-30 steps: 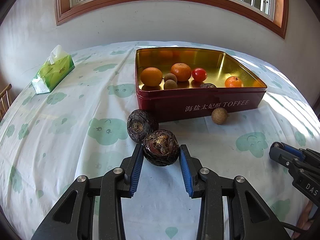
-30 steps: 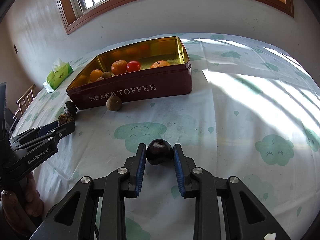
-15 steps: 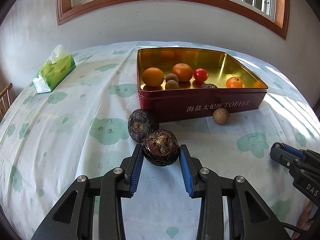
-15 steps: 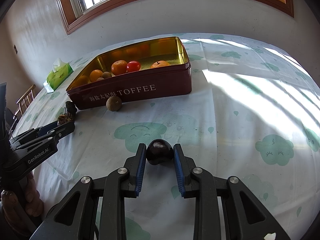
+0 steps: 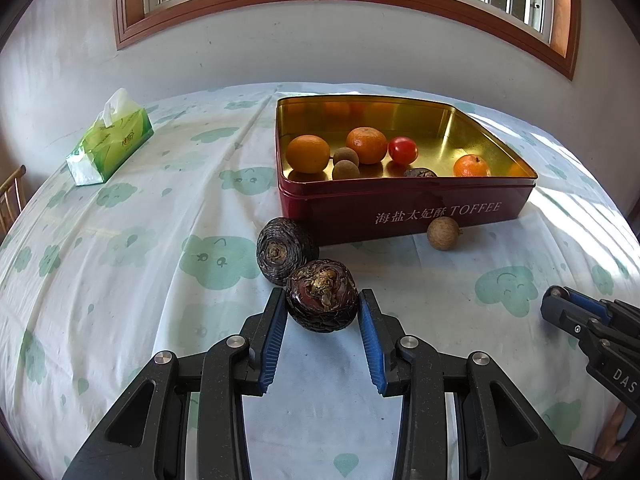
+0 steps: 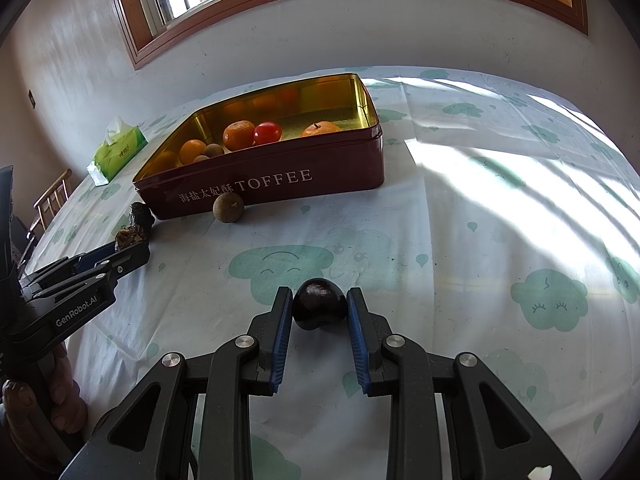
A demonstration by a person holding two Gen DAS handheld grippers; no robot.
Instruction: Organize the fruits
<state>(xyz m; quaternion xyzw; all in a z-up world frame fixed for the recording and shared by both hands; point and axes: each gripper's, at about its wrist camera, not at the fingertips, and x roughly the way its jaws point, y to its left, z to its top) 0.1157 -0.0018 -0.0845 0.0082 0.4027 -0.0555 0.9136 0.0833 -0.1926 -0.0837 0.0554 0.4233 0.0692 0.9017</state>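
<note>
Fruits: both tools tilt down at the tabletop, left tool [image 5: 322, 312] clamped on a wrinkly dark fruit [image 5: 321, 301], right tool [image 6: 319, 310] on a smooth dark fruit [image 6: 319, 309], both near the toffee tin [image 5: 400, 208].

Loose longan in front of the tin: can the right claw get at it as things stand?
Probably not yet. The right claw is shut on a dark round fruit. The tablecloth between it and the longan looks bare, so only the load blocks it.

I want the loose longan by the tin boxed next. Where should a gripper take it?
Grip the longan across its round middle, coming from above and the front: the tin wall stands close behind it, while the cloth in front and to its sides is bare. It is small and round, so centre the pads.
</note>
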